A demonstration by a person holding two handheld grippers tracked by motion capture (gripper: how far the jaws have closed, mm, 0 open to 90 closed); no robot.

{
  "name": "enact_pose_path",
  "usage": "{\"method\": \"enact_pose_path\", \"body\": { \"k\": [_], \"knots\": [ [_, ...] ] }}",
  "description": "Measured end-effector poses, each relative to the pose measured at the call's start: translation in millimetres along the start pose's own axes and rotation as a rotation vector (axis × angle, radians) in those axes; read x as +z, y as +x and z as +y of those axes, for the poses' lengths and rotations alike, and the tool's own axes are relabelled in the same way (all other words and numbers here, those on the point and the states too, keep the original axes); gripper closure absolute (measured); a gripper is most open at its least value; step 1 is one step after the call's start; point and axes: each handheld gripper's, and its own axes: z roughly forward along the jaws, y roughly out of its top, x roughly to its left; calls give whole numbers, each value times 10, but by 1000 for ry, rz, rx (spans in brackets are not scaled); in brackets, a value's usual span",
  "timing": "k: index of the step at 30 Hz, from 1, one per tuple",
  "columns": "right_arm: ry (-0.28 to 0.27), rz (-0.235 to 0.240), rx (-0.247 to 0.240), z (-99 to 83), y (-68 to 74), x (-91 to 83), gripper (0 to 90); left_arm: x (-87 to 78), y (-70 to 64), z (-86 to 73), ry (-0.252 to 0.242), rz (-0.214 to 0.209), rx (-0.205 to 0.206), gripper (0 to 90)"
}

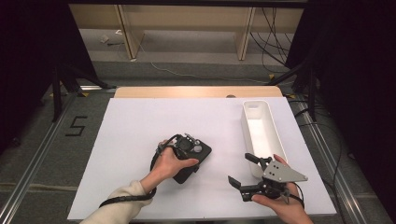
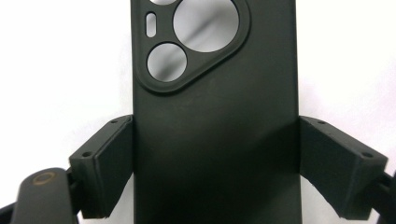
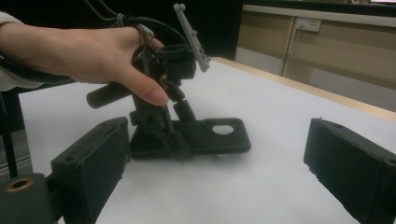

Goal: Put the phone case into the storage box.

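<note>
Left hand (image 1: 168,164) holds the left hand-held gripper (image 1: 187,156) near the middle of the white tabletop (image 1: 135,130), angled down toward the surface. Black cable trails from it back along the cream sleeve (image 1: 122,201).

Left gripper view: black phone case (image 2: 215,112) sits between the two jaws, back side up, camera cutouts toward the far end. Both pads (image 2: 108,163) press the long edges of the case, so this hand-held gripper is closed on the phone case. White surface behind it.

Right gripper view: the phone case (image 3: 205,137) lies flat on the tabletop (image 3: 261,121), cutout end pointing right, with the left hand-held gripper (image 3: 161,135) standing over its near end and the left hand (image 3: 93,51) wrapped round the handle.

Right of centre, near front edge: right hand (image 1: 285,205) holds the right hand-held gripper (image 1: 243,170), grey three-cornered plate on top. Jaws spread wide, nothing between them; they point left toward the case, apart from it.

Far right: long white tray (image 1: 259,133), lying lengthwise front to back, interior looks bare. Its near end is just beside the right hand-held gripper.
</note>
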Motion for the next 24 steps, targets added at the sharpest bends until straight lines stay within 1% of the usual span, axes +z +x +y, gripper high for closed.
{"method": "enact_pose_path", "body": {
  "k": [4, 8, 13, 20, 23, 24],
  "knots": [
    [1, -2, 0, -3, -3, 1, 83, -61, -22, 24, -73, 11, 7, 149],
    [-2, -1, 0, 1, 0, 0, 83, -119, -26, 37, -154, 8, 16, 149],
    [-4, -4, 2, 1, -2, -1, 83, -185, -26, 33, -234, 25, 19, 149],
    [-7, -3, 2, 5, -1, -5, 83, -269, -16, 17, -342, 27, 10, 149],
    [-10, -4, -1, 9, -4, -8, 83, -301, -18, -1, -382, 32, 23, 148],
    [-9, -4, -1, 9, -4, -8, 83, -318, -18, -13, -403, 33, 29, 148]
  ]
}}
